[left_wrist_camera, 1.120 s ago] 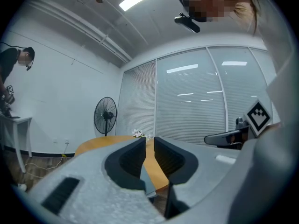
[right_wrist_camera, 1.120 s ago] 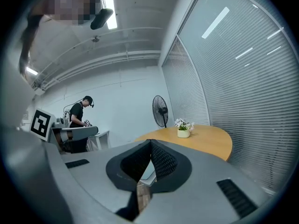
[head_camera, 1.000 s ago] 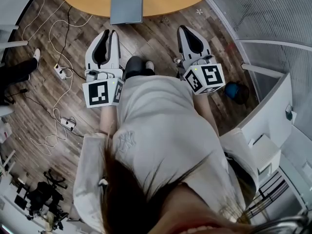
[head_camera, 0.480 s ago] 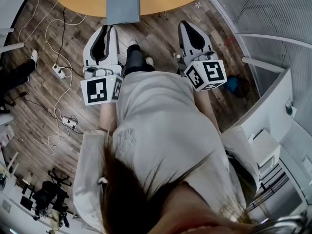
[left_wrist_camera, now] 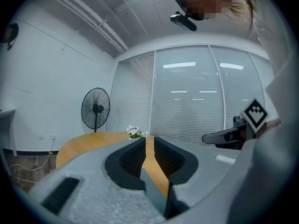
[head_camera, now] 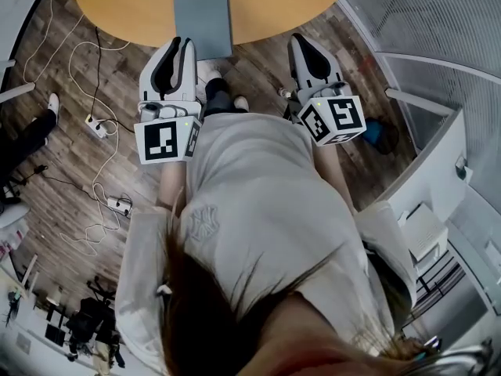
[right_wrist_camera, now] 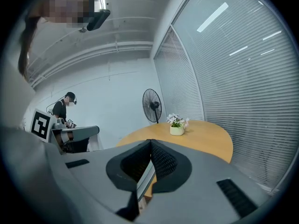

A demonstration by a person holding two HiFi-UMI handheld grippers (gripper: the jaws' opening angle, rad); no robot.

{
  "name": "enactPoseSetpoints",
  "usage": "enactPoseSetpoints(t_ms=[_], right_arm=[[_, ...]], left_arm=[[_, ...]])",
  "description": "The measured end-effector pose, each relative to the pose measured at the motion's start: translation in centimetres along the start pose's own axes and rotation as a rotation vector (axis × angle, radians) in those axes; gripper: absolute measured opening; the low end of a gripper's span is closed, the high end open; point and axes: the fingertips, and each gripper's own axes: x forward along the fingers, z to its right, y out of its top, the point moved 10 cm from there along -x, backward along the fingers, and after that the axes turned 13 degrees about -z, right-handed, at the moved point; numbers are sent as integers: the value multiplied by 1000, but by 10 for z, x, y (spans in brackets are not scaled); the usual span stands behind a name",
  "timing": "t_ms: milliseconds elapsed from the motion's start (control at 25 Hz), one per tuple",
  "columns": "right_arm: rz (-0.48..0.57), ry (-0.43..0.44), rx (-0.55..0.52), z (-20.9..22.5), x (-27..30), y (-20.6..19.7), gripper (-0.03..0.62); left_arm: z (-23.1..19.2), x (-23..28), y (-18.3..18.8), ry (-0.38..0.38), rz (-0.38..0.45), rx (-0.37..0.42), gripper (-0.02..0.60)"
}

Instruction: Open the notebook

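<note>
Notebook (head_camera: 203, 20) is seen lengthwise just ahead of the barely parted, empty left gripper (head_camera: 182, 47); the right gripper (head_camera: 302, 44), pressed together, is held farther from it

Head camera looks steeply down past the person's torso (head_camera: 250, 210) to the bench (head_camera: 117, 6). Cameras riding the left tool (head_camera: 182, 47) and right tool (head_camera: 302, 42) sit close behind their jaws, facing across that same bench.

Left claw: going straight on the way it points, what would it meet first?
Probably the near edge of the flat grey notebook overhanging the rounded wooden table; depth is unclear.
</note>
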Motion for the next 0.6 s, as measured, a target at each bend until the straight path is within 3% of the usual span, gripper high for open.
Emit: enactPoseSetpoints(t_ms=[600], right_arm=[[43, -112, 48, -13, 60, 30, 2]], left_arm=[[-65, 55, 19, -140, -32, 47, 71]])
